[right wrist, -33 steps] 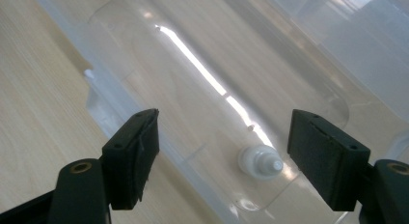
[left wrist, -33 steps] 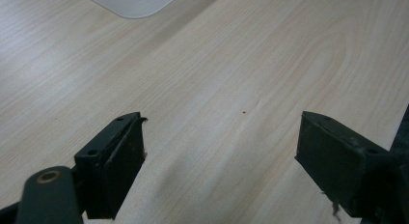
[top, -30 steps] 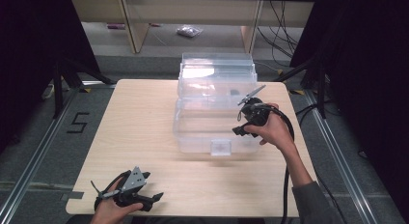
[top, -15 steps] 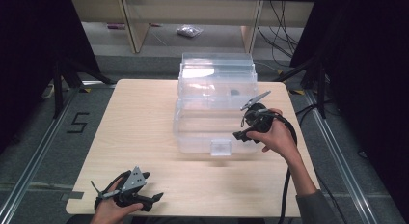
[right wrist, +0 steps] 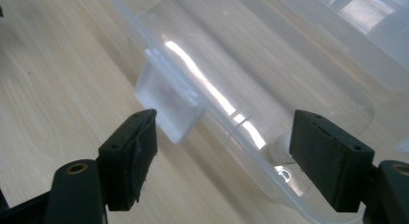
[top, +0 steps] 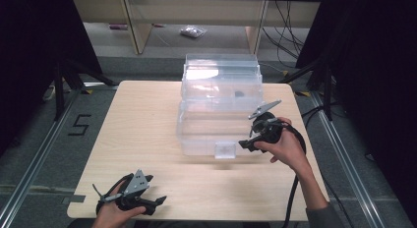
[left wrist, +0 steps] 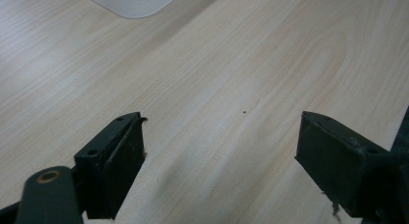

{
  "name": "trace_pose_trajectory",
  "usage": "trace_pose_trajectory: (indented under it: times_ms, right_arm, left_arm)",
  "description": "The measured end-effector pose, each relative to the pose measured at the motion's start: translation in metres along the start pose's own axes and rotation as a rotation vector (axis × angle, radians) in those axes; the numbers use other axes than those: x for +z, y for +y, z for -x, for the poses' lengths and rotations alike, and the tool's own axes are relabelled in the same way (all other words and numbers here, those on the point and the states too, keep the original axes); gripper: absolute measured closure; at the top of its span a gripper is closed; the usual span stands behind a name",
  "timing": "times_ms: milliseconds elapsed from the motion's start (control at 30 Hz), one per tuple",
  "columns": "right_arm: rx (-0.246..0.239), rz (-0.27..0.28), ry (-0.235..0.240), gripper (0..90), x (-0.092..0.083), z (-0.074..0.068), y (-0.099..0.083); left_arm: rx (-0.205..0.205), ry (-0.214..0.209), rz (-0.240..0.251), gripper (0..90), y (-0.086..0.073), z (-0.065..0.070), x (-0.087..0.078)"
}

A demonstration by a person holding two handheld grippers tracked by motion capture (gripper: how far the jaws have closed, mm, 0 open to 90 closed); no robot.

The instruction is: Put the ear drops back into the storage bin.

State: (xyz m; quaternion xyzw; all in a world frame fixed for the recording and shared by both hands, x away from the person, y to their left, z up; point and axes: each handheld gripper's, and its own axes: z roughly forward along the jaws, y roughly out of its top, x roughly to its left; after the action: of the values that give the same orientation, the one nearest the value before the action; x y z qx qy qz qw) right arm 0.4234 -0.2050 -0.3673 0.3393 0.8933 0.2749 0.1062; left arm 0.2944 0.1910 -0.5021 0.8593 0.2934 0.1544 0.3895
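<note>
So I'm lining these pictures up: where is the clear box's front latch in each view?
High view: latch low at centre, on the clear box, beside the right gripper.
Left gripper view: only a pale corner at the top edge; no latch to make out.
Right gripper view: latch left of centre, above the left jaw.
Shared landmark: wooden table.

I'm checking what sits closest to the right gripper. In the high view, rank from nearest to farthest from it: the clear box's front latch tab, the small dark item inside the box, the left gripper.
1. Clear plastic box's front latch tab: just left of the right gripper.
2. Small dark item: inside the box, toward the back.
3. Left gripper: near table corner, at the person's left.
</note>
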Motion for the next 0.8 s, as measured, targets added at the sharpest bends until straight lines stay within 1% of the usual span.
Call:
trace_pose_trajectory:
  times_ms: [33, 67, 100, 133, 167, 233, 267, 300, 333, 367, 400, 433, 467, 500, 533, 567, 600, 667, 700, 767, 800]
  right_arm:
    - [0.000, 0.000, 0.000, 26.1, 0.000, 0.000, 0.000]
    - [0.011, 0.003, 0.007, 26.0, -0.002, -0.002, -0.004]
    - [-0.002, 0.012, 0.012, 26.1, -0.001, -0.003, -0.005]
    - [-0.006, 0.019, 0.005, 26.1, -0.001, -0.004, -0.007]
    - [0.011, 0.007, 0.017, 26.1, -0.002, -0.006, -0.008]
    - [0.002, 0.016, 0.014, 26.0, -0.002, -0.006, -0.010]
    - [0.005, 0.021, 0.015, 25.7, -0.002, -0.007, -0.012]
    - [0.033, 0.013, 0.000, 25.6, -0.002, -0.010, -0.012]
    - [0.016, 0.031, 0.020, 24.3, -0.003, -0.010, -0.015]
    - [-0.013, 0.040, 0.016, 24.0, -0.002, -0.008, -0.016]
    - [0.011, 0.039, 0.023, 24.1, -0.003, -0.010, -0.018]
    - [0.011, 0.039, 0.023, 24.1, -0.003, -0.010, -0.018]
    - [-0.003, 0.047, 0.022, 24.2, -0.002, -0.010, -0.020]
    - [-0.003, 0.051, 0.016, 23.9, -0.002, -0.011, -0.022]
    - [-0.012, 0.063, 0.009, 23.6, -0.001, -0.011, -0.023]
    - [0.007, 0.047, 0.021, 23.6, -0.001, -0.012, -0.024]
    - [-0.016, 0.055, 0.022, 23.0, 0.000, -0.012, -0.027]
    - [-0.009, 0.063, 0.016, 23.0, 0.002, -0.013, -0.028]
    - [0.008, 0.047, 0.022, 22.9, 0.001, -0.014, -0.028]
    - [0.007, 0.053, 0.018, 22.8, 0.001, -0.013, -0.029]
    - [0.000, 0.064, 0.017, 22.8, 0.002, -0.013, -0.030]
  left_arm:
    - [0.000, 0.000, 0.000, 16.8, 0.000, 0.000, 0.000]
    - [-0.009, -0.001, 0.000, 16.7, 0.000, 0.001, 0.000]
    - [-0.007, 0.000, 0.000, 16.8, 0.000, 0.000, 0.000]
    - [-0.007, 0.000, 0.000, 16.8, 0.000, 0.000, 0.000]
    - [-0.007, 0.000, 0.000, 16.7, 0.000, 0.000, 0.000]
    - [0.003, 0.001, 0.003, 16.8, 0.000, 0.000, 0.000]
    - [0.003, 0.001, 0.002, 16.7, 0.000, 0.000, 0.000]
    - [0.011, 0.002, -0.006, 16.8, 0.000, -0.001, -0.001]
    - [0.011, 0.002, -0.006, 16.8, 0.000, -0.001, 0.000]
    - [-0.004, 0.002, -0.006, 16.8, 0.000, 0.000, 0.000]
    - [-0.004, 0.000, -0.001, 16.8, 0.000, 0.000, 0.000]
    - [0.008, -0.001, 0.001, 16.8, 0.000, 0.000, 0.000]
    - [0.006, 0.000, 0.001, 16.8, 0.000, 0.000, 0.000]
    - [-0.008, -0.001, 0.003, 16.8, 0.000, 0.001, 0.000]
    - [-0.007, -0.001, 0.001, 16.8, 0.000, 0.001, 0.000]
    - [0.008, -0.002, 0.001, 16.7, 0.000, 0.000, 0.000]
    - [0.007, -0.005, 0.004, 16.7, 0.000, 0.000, 0.000]
    - [0.008, -0.008, 0.005, 16.7, 0.000, 0.000, 0.000]
    - [0.008, -0.011, 0.004, 16.8, 0.000, 0.000, 0.000]
    - [0.007, -0.011, 0.004, 16.8, 0.000, 0.000, 0.000]
    - [0.005, -0.010, 0.005, 16.8, 0.000, 0.000, 0.000]
